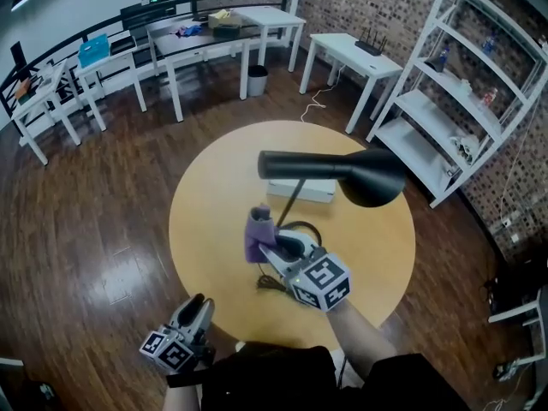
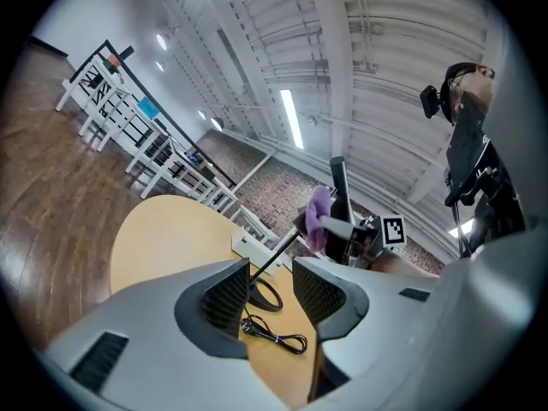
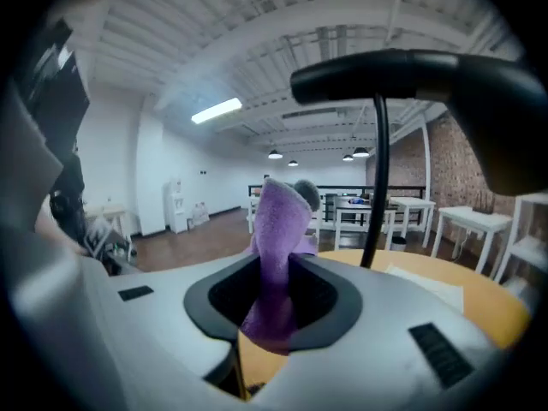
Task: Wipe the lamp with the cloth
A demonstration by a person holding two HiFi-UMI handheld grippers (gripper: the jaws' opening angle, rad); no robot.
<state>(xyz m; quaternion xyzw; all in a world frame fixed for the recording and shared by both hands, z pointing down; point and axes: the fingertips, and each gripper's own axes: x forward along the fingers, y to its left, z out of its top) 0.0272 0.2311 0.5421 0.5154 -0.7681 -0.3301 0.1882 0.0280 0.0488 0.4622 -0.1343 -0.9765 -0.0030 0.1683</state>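
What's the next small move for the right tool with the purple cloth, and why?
Probably raise the right tool so the purple cloth meets the horizontal arm of the black desk lamp: the cloth is clamped but sits below it, apart.

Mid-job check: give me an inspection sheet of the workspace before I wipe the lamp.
Surface: round wooden table.
Job's things: black lamp stands on the table; purple cloth held up beside its stem, apart from it.
Clutter: flat white box behind the lamp.
Grippers: right hand-held gripper shut on the cloth; left hand-held gripper open, empty, at the table's near edge.
Cables: black cable lying loose by the lamp's base.
Surroundings: white tables, shelf unit, bin, brick wall.
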